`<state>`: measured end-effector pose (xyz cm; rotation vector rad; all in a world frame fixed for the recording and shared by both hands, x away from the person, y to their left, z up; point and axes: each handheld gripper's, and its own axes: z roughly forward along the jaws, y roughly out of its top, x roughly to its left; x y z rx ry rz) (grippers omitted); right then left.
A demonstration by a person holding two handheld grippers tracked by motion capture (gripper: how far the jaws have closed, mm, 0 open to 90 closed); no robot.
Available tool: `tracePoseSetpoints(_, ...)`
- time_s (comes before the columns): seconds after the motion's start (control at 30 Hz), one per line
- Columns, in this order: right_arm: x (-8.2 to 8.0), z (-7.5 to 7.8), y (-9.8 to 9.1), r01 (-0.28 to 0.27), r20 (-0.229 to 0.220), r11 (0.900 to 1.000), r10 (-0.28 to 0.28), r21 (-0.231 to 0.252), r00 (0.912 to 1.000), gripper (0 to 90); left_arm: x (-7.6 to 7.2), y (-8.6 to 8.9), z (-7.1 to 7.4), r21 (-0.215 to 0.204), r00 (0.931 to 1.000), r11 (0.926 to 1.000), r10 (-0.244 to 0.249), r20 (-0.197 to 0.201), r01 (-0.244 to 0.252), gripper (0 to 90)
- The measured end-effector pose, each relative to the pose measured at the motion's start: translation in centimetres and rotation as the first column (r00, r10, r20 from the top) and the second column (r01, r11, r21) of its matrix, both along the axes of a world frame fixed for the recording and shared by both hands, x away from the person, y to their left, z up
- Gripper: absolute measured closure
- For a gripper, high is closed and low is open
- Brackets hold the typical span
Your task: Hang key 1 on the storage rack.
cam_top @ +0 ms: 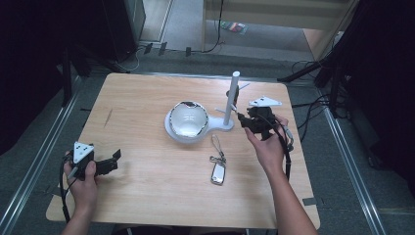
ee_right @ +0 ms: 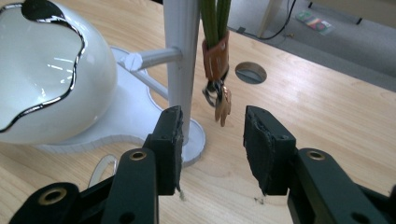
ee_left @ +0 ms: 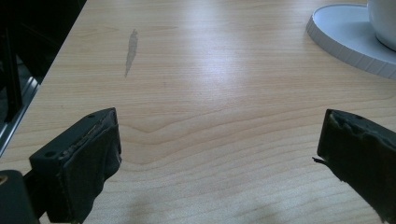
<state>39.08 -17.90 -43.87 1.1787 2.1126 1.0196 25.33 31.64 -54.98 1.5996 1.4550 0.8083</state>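
Observation:
A white stand (cam_top: 235,93) with a round post and side pegs rises right of the table's middle; its flat base (ee_right: 140,116) carries a white bowl (cam_top: 188,117) with a dark wavy rim. A green strap with a brown leather tab and a small key (ee_right: 215,56) hangs beside the post. My right gripper (ee_right: 212,126) is open just before this hanging key, with nothing between its pads. A silver key fob (cam_top: 218,172) on a thin lanyard lies flat in front of the stand. My left gripper (cam_top: 116,159) rests open at the table's near left, its jaws wide over bare wood.
The base's rim (ee_left: 345,32) and the bowl's side (ee_left: 385,23) lie far ahead of the left gripper (ee_left: 219,126). A round cable hole (ee_right: 251,72) sits in the tabletop behind the post. Cables and dark stands crowd the floor around the table.

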Motion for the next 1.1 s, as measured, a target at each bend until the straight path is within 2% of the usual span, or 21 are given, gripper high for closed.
tracePoseSetpoints(0.07, 0.0, -0.1, 0.1, 0.003, -0.008, 1.0, -0.003, -0.006, 1.0, 57.8, 0.0, 0.0, 0.0, 0.0, 1.0, 1.0, 0.0, 0.0, 0.0, 0.0)
tracePoseSetpoints(0.17, -0.2, -0.5, 0.4, 0.011, -0.037, 0.9989, -0.013, -0.046, 0.9992, 57.6, 0.0, 0.0, 0.0, 0.001, 1.0, 1.0, 0.0, -0.001, 0.0, 0.0)
tracePoseSetpoints(0.43, -0.6, -1.1, 0.9, 0.011, -0.085, 0.9967, -0.018, -0.081, 0.9962, 56.5, 0.0, 0.0, 0.0, 0.001, 1.0, 1.0, 0.0, 0.0, 0.0, 0.0)
tracePoseSetpoints(0.53, -0.7, -1.2, 1.0, 0.014, -0.115, 0.9951, -0.025, -0.098, 0.9931, 56.8, 0.0, 0.0, 0.0, 0.0, 1.0, 1.0, -0.001, 0.001, 0.001, 0.0)
tracePoseSetpoints(0.57, -0.8, -1.1, 1.1, 0.012, -0.139, 0.9948, -0.027, -0.101, 0.9899, 57.5, 0.0, 0.0, 0.0, 0.0, 1.0, 1.0, -0.001, 0.001, 0.001, 0.0)
tracePoseSetpoints(0.67, -0.9, -1.1, 1.2, 0.007, -0.156, 0.9948, -0.023, -0.101, 0.9875, 57.4, 0.0, 0.0, 0.0, 0.002, 1.0, 1.0, -0.001, 0.0, 0.001, 0.0)
tracePoseSetpoints(0.73, -1.0, -1.1, 1.2, 0.0, -0.182, 0.9952, -0.018, -0.098, 0.9832, 56.3, 0.0, 0.0, 0.0, 0.002, 1.0, 1.0, -0.001, 0.0, 0.001, 0.0)
tracePoseSetpoints(0.77, -1.1, -1.1, 1.3, -0.008, -0.232, 0.9967, -0.011, -0.081, 0.9726, 52.6, 0.0, 0.0, 0.0, 0.003, 1.0, 1.0, -0.002, 0.001, 0.002, 0.0)
tracePoseSetpoints(0.8, -1.1, -1.1, 1.3, -0.008, -0.232, 0.9967, -0.011, -0.081, 0.9726, 52.6, 0.0, 0.0, 0.0, 0.003, 1.0, 1.0, -0.002, 0.001, 0.002, 0.0)
tracePoseSetpoints(0.83, -1.1, -1.2, 1.4, -0.02, -0.285, 0.998, 0.002, -0.06, 0.9584, 51.3, 0.0, 0.0, 0.0, 0.004, 1.0, 1.0, 0.0, -0.001, 0.0, 0.0)
tracePoseSetpoints(0.9, -1.3, -1.4, 1.6, -0.024, -0.313, 0.9973, 0.001, -0.069, 0.9498, 51.4, 0.0, 0.0, 0.0, 0.006, 1.0, 1.0, -0.001, -0.001, 0.001, 0.0)
tracePoseSetpoints(0.97, -1.3, -1.5, 1.7, -0.03, -0.317, 0.997, 0.006, -0.071, 0.9484, 51.6, 0.0, 0.0, 0.0, 0.006, 1.0, 1.0, -0.001, 0.0, 0.001, 0.0)
tracePoseSetpoints(1.07, -1.7, -1.7, 2.1, -0.032, -0.35, 0.9961, 0.001, -0.082, 0.9367, 51.1, 0.0, 0.0, 0.0, 0.005, 1.0, 1.0, -0.001, -0.001, 0.001, 0.0)
tracePoseSetpoints(1.1, -1.9, -1.8, 2.2, -0.033, -0.367, 0.9963, 0.002, -0.079, 0.9303, 50.7, 0.0, -0.1, 0.0, 0.006, 1.0, 1.0, -0.001, -0.003, 0.001, 0.0)
